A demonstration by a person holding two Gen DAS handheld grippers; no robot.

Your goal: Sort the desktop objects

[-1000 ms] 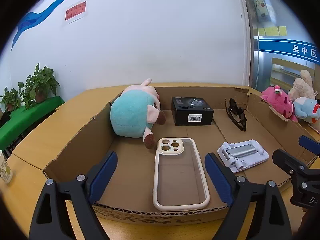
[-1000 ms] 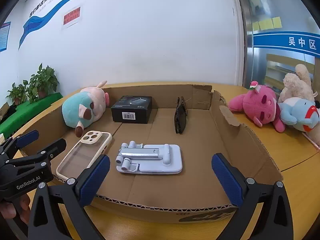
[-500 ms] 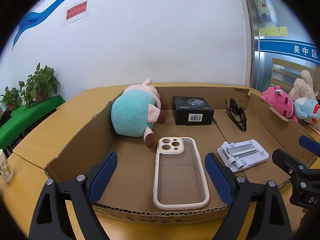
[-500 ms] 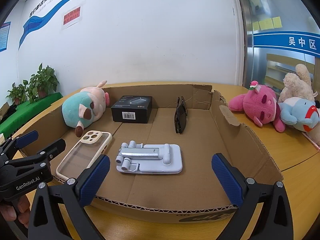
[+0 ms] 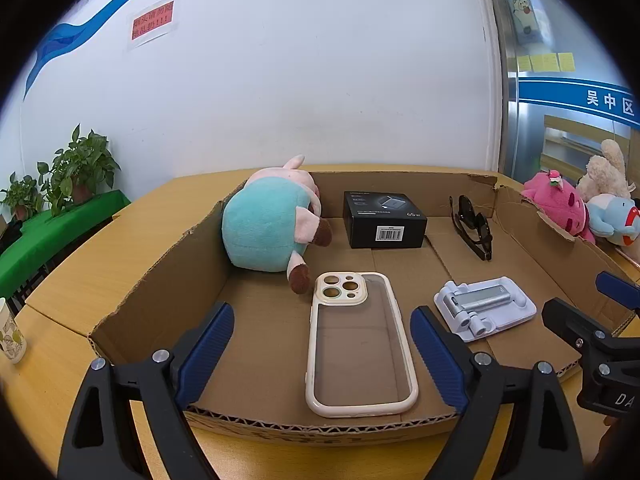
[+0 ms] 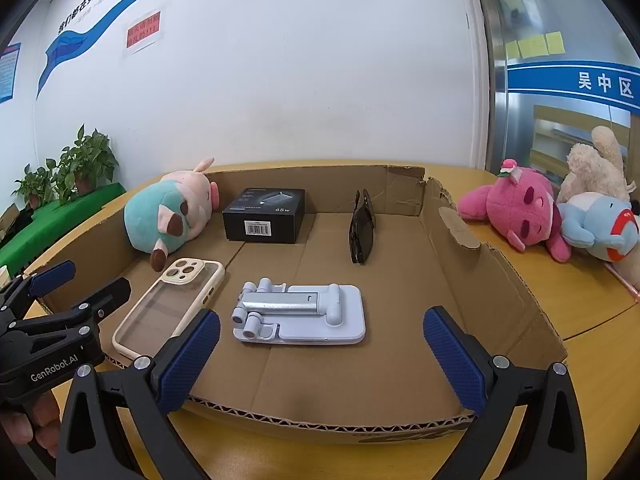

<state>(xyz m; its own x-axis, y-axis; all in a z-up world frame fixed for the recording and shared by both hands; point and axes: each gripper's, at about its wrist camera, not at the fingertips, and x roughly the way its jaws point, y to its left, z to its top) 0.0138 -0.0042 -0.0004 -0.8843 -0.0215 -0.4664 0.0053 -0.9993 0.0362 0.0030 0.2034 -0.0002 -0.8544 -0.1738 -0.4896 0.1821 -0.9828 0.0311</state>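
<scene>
Nothing has changed: left gripper (image 5: 322,354) and right gripper (image 6: 322,354) hover with jaws wide, empty, before the cardboard tray (image 6: 500,280); sorting not yet begun.

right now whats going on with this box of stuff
A person holds a two-finger gripper in each hand at the near edge of a cardboard tray. Both the left gripper and right gripper are open and hold nothing. In the tray lie a phone case, phone stand, black box, sunglasses and a plush pig.
</scene>
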